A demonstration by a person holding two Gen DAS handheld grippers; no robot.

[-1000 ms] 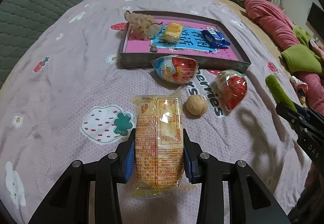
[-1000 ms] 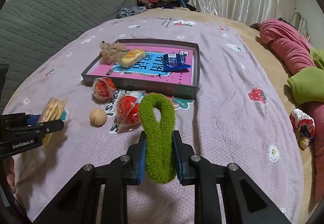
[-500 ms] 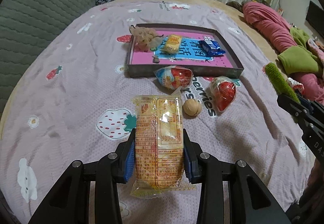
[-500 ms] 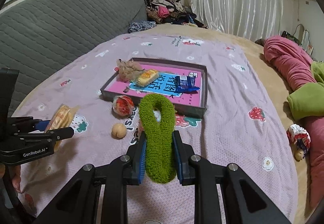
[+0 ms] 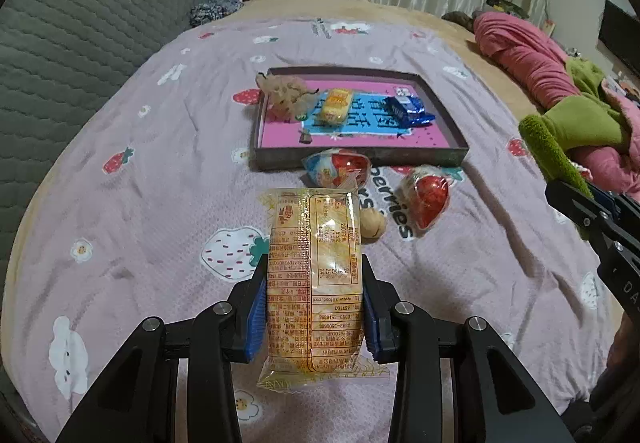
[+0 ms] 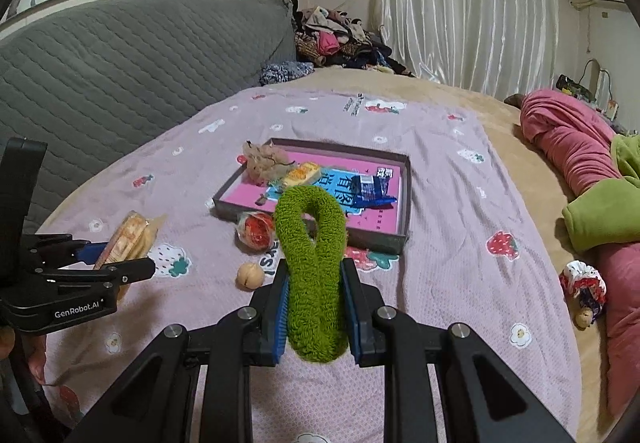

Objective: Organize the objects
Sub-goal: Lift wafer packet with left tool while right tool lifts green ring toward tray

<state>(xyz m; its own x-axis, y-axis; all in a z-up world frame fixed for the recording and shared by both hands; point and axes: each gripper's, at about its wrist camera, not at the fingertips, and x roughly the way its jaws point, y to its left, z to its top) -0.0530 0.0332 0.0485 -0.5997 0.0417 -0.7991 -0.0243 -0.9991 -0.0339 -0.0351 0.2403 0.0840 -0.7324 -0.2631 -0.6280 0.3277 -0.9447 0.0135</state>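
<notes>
My left gripper is shut on a wrapped packet of biscuits, held above the bed; the same packet shows at the left of the right wrist view. My right gripper is shut on a green fuzzy loop, whose top pokes in at the right edge of the left wrist view. Ahead lies a shallow grey tray with a pink floor, holding a beige scrunchie, a yellow snack and a blue packet.
In front of the tray lie two wrapped red snacks and a small tan ball on the lilac strawberry blanket. Pink and green bedding piles up at the right; a grey quilted headboard stands at the left.
Both grippers have risen with their loads still gripped, so the tray and loose items look smaller and farther. More of the room's back wall and curtain comes into view.
</notes>
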